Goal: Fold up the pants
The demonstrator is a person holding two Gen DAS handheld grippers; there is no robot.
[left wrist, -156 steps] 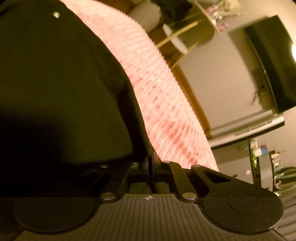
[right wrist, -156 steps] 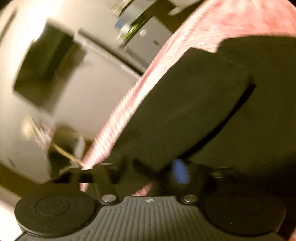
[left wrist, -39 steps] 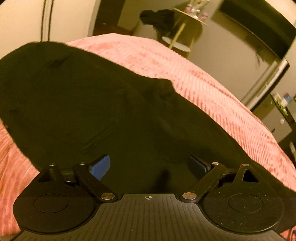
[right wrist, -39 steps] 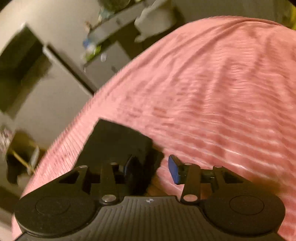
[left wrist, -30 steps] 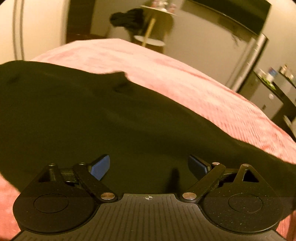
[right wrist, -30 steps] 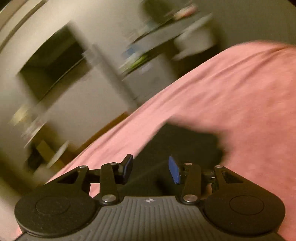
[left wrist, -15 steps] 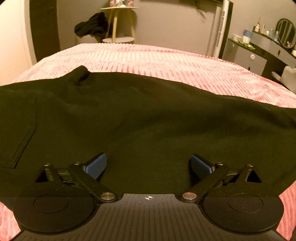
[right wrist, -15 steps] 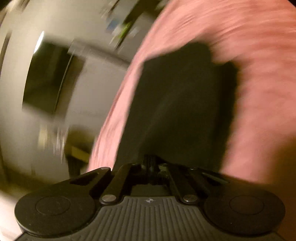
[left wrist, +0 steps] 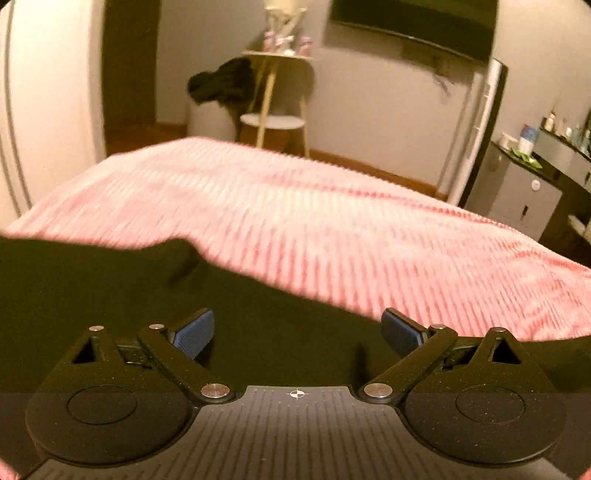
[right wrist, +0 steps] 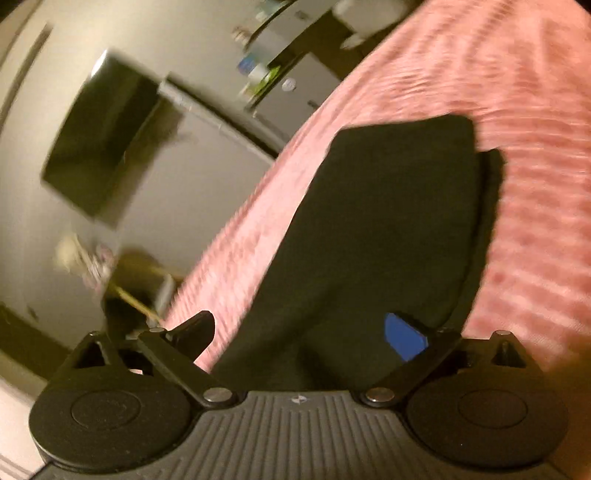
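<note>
Black pants point(left wrist: 110, 288) lie on a pink ribbed bedspread point(left wrist: 332, 229). In the left wrist view they fill the lower left, their edge running down to the right. My left gripper point(left wrist: 297, 330) hangs just above the cloth, open, with nothing between its blue pads point(left wrist: 195, 332). In the right wrist view a folded pant leg point(right wrist: 388, 221) stretches away, its end lying double. My right gripper point(right wrist: 303, 332) is over the near part of that leg, its jaws opening wide; the cloth lies below them and the pads do not press on it.
Beyond the bed's far edge stand a small round side table point(left wrist: 275, 122) and dark clothes on a white bin point(left wrist: 221, 85). A dark screen point(left wrist: 413, 22) hangs on the wall. A grey cabinet point(left wrist: 524, 195) with bottles is at the right.
The right gripper was shut on the pant leg half a second ago and now stands open, the leg lying on the bed. The left gripper drew back, so less black cloth fills its view.
</note>
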